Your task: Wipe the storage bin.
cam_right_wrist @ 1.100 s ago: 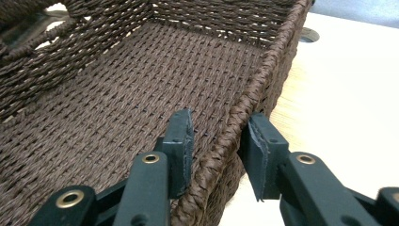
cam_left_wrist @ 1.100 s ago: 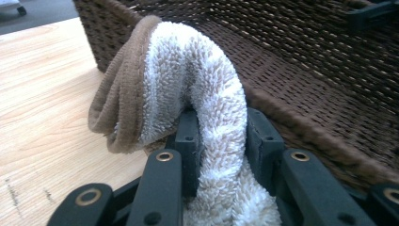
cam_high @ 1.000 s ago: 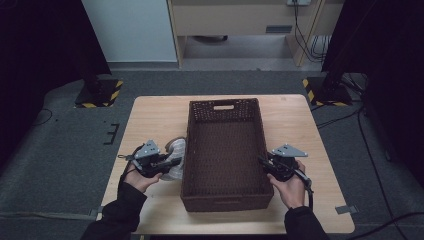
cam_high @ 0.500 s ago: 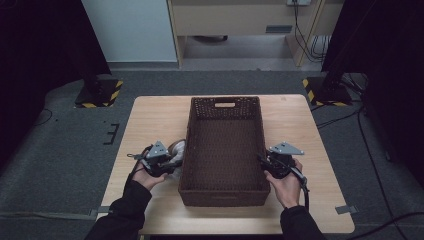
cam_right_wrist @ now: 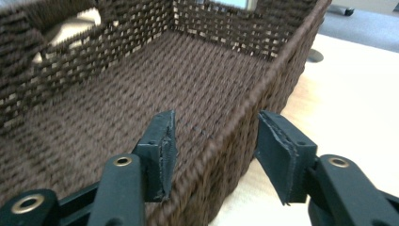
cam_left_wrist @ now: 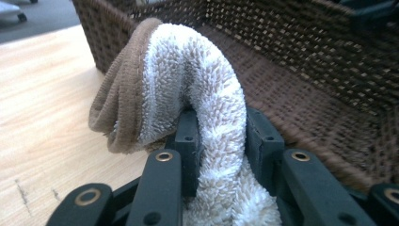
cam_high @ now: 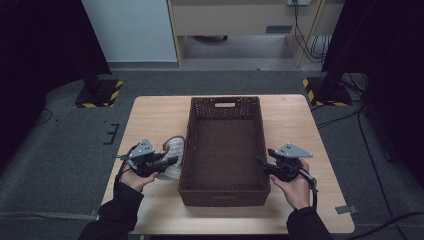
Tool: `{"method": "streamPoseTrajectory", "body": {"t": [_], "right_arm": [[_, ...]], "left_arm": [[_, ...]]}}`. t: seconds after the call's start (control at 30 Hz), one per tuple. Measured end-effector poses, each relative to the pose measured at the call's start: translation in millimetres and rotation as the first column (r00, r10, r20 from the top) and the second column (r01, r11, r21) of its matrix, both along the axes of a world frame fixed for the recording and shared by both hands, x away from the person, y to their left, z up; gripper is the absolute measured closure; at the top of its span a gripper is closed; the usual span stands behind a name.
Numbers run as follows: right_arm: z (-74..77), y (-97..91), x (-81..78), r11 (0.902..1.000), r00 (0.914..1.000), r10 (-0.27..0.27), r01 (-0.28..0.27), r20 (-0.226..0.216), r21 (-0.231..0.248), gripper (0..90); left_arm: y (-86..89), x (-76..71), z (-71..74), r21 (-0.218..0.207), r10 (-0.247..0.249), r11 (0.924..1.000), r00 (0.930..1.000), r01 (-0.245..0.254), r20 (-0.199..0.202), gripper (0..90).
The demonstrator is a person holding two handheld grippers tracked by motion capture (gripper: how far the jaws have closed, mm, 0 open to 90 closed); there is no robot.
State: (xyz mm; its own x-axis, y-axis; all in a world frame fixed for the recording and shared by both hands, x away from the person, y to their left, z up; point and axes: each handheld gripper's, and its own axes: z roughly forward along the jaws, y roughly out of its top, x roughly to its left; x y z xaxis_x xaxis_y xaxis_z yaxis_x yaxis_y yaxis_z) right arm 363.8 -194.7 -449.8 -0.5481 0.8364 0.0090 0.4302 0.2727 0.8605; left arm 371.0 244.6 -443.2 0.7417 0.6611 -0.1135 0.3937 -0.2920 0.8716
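A white fluffy cloth with a brown edge (cam_left_wrist: 188, 70) is pinched between the jaws of my left gripper (cam_left_wrist: 221, 136), which is shut on it. The cloth (cam_high: 173, 149) hangs just outside the left wall of the dark brown wicker basket (cam_high: 186, 150), and my left gripper (cam_high: 172, 161) is beside that wall. My right gripper (cam_high: 261, 162) is at the basket's right wall. Its jaws (cam_right_wrist: 216, 136) have just been opening and now stand open astride the wall (cam_right_wrist: 230, 141), one inside and one outside. Nothing lies in the basket.
The basket stands lengthwise in the middle of a light wooden table (cam_high: 150, 120), with bare tabletop (cam_right_wrist: 353, 84) on either side. Grey carpet surrounds the table, and stand bases with yellow-black tape (cam_high: 100, 95) sit beyond its far corners.
The right gripper's jaws have spread off the basket wall they were pinching. The basket's near end has shifted a little to the left. The left gripper still grips the cloth.
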Motion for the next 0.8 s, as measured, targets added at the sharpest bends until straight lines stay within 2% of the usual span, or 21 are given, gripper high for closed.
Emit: {"method": "streamPoseTrajectory", "body": {"t": [0.1,0.17,0.33,0.37,0.43,0.57,0.63,0.7,0.8], "right_arm": [[-4.4,0.0,0.0,1.0,0.9999,0.002,-0.002,-0.013,0.006,45.4],[-7.1,2.6,0.7,0.9997,0.9996,0.011,-0.012,-0.026,-0.02,45.6],[-8.9,6.2,1.3,0.9996,0.9993,0.018,-0.018,-0.032,-0.02,48.4],[-9.4,5.9,0.9,0.9998,0.9993,0.015,-0.016,-0.035,-0.01,49.1],[-9.8,6.1,0.5,0.9999,0.9994,0.013,-0.013,-0.033,-0.004,51.1],[-9.9,7.3,0.0,0.9999,0.9996,0.005,-0.006,-0.027,-0.011,54.0],[-10.0,7.8,-0.2,1.0,0.9996,0.0,-0.001,-0.027,-0.009,55.0],[-9.9,8.9,-0.7,0.9999,0.9996,-0.012,0.012,-0.027,-0.01,57.3],[-8.8,11.8,-1.4,0.9989,0.9989,-0.039,0.039,-0.027,-0.025,60.9]], "left_arm": [[-6.3,-3.5,0.1,0.011,-0.016,0.9998,0.9999,0.016,0.002,68.6],[-11.1,-4.9,-3.6,0.028,-0.021,0.9994,0.9998,0.021,0.007,68.6],[-10.9,-5.1,-12.5,0.034,-0.016,0.9993,0.9998,0.016,-0.012,68.7],[-14.2,-5.8,-20.2,0.062,-0.024,0.9977,0.9993,0.026,-0.028,68.7],[-18.5,-5.7,-28.2,0.093,-0.032,0.995,0.9988,0.035,-0.038,68.7],[-21.1,-2.2,-39.7,0.123,-0.031,0.9917,0.997,0.039,-0.071,68.7],[-22.9,-1.4,-47.3,0.152,-0.034,0.9873,0.9955,0.047,-0.088,68.8],[-23.4,-0.9,-49.2,0.152,-0.036,0.9872,0.9951,0.05,-0.092,68.8],[-19.5,0.7,-44.4,0.135,-0.028,0.99,0.9948,0.041,-0.099,68.7]]}}
